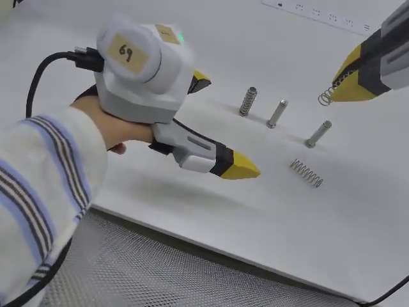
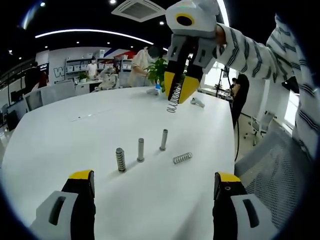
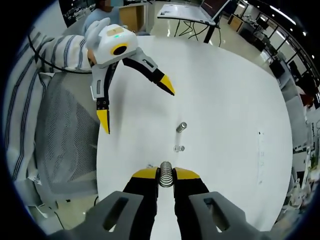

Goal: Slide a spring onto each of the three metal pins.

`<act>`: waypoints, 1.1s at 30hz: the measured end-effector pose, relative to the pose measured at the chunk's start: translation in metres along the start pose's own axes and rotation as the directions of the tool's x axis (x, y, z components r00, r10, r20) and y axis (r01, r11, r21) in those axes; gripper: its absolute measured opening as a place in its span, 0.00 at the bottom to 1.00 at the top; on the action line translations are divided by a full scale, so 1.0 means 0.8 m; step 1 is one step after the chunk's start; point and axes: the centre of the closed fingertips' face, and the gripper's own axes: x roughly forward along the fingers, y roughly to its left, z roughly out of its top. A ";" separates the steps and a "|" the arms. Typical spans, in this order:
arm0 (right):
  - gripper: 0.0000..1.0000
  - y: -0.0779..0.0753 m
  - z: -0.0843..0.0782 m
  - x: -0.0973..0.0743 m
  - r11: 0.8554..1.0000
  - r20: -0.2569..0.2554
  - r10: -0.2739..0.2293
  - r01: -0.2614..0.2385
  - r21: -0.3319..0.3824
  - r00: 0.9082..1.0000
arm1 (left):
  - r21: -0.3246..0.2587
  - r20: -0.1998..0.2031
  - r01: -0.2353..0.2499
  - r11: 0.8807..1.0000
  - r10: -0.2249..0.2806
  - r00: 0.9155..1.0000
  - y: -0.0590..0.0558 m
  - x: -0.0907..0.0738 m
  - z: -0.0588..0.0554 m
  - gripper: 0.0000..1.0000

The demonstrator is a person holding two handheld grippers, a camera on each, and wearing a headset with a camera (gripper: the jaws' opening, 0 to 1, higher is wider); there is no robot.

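The worktop (image 1: 192, 211) is white, smooth and matt, with only a faint sheen. The pins (image 1: 277, 113) are bare silver metal with a satin finish. The loose spring (image 1: 306, 173) and the held spring (image 1: 327, 96) are thin coiled metal wire, grey and slightly bright. The left gripper (image 1: 227, 125) has a smooth white and grey plastic shell with a tan paper label (image 1: 128, 52); its fingers (image 1: 239, 167) are black plastic tipped in smooth yellow. The right gripper (image 3: 166, 175) looks the same. The sleeve (image 1: 38, 185) is soft striped cloth, the cable (image 1: 57, 56) black and rubbery, the mesh (image 1: 160, 268) fine, grey and rough
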 end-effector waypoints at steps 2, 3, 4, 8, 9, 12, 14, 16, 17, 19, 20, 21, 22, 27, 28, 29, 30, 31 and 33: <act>0.08 -0.006 0.003 0.003 1.000 -0.007 0.010 -0.010 -0.016 1.000 | 0.006 0.009 -0.003 1.000 0.003 1.000 0.001 0.000 0.002 0.98; 0.08 -0.011 0.005 0.004 0.999 -0.015 0.010 -0.010 -0.032 1.000 | 0.007 0.006 -0.002 1.000 0.002 1.000 0.001 0.000 0.001 0.98; 0.08 -0.012 0.005 0.004 0.999 -0.020 0.011 -0.012 -0.038 1.000 | 0.006 0.004 -0.001 1.000 0.001 1.000 0.001 0.000 0.001 0.98; 0.08 -0.019 0.014 0.012 0.997 -0.038 0.033 -0.035 -0.075 0.999 | -0.001 0.000 -0.006 1.000 0.006 1.000 0.003 0.001 -0.001 0.98; 0.08 -0.020 0.017 0.015 0.995 -0.043 0.042 -0.045 -0.085 0.998 | -0.003 0.000 -0.007 1.000 0.007 1.000 0.003 0.001 -0.002 0.98; 0.08 -0.024 0.019 0.025 0.992 -0.061 0.055 -0.061 -0.107 0.997 | -0.008 0.006 -0.010 1.000 0.010 1.000 0.005 0.002 -0.001 0.98; 0.08 -0.028 0.019 0.033 0.991 -0.074 0.062 -0.070 -0.112 0.995 | -0.018 0.010 0.005 1.000 -0.005 1.000 0.003 0.003 0.000 0.98; 0.08 -0.032 0.021 0.042 0.989 -0.084 0.072 -0.082 -0.122 0.994 | -0.022 0.013 0.006 1.000 -0.006 1.000 0.004 0.004 0.001 0.98; 0.08 -0.033 0.022 0.045 0.989 -0.087 0.075 -0.086 -0.124 0.993 | -0.021 0.014 0.006 1.000 -0.005 1.000 0.005 0.005 0.002 0.98; 0.08 -0.034 0.024 0.050 0.987 -0.093 0.082 -0.094 -0.130 0.992 | -0.021 0.015 0.002 1.000 -0.002 1.000 0.005 0.005 0.002 0.98; 0.08 -0.035 0.023 0.054 0.986 -0.099 0.086 -0.099 -0.134 0.991 | -0.019 0.014 0.003 1.000 -0.002 1.000 0.005 0.005 0.001 0.98; 0.08 -0.035 0.023 0.056 0.985 -0.104 0.089 -0.103 -0.136 0.991 | -0.019 0.014 0.001 1.000 -0.001 1.000 0.006 0.005 0.001 0.98; 0.08 -0.036 0.022 0.059 0.984 -0.110 0.092 -0.107 -0.140 0.990 | -0.018 0.013 -0.001 1.000 0.001 1.000 0.006 0.005 0.001 0.98; 0.08 -0.041 0.019 0.068 0.982 -0.125 0.101 -0.119 -0.144 0.987 | -0.030 0.011 -0.004 1.000 0.005 1.000 0.008 0.005 -0.001 0.98; 0.08 -0.042 0.018 0.069 0.982 -0.128 0.101 -0.119 -0.144 0.987 | -0.033 0.008 -0.006 0.999 0.006 1.000 0.008 0.005 -0.001 0.98; 0.08 -0.044 0.017 0.071 0.982 -0.131 0.101 -0.120 -0.144 0.986 | -0.036 0.007 -0.006 0.999 0.006 1.000 0.008 0.005 -0.002 0.98; 0.08 -0.045 0.016 0.072 0.983 -0.132 0.100 -0.118 -0.141 0.986 | -0.038 0.006 -0.006 0.999 0.006 1.000 0.008 0.005 -0.002 0.98; 0.08 -0.045 0.016 0.073 0.983 -0.133 0.101 -0.119 -0.137 0.986 | -0.038 0.006 -0.007 0.999 0.007 1.000 0.008 0.006 -0.002 0.98; 0.08 -0.043 0.015 0.076 0.983 -0.130 0.113 -0.130 -0.129 0.985 | -0.036 0.009 -0.007 0.999 0.007 1.000 0.008 0.006 -0.001 0.98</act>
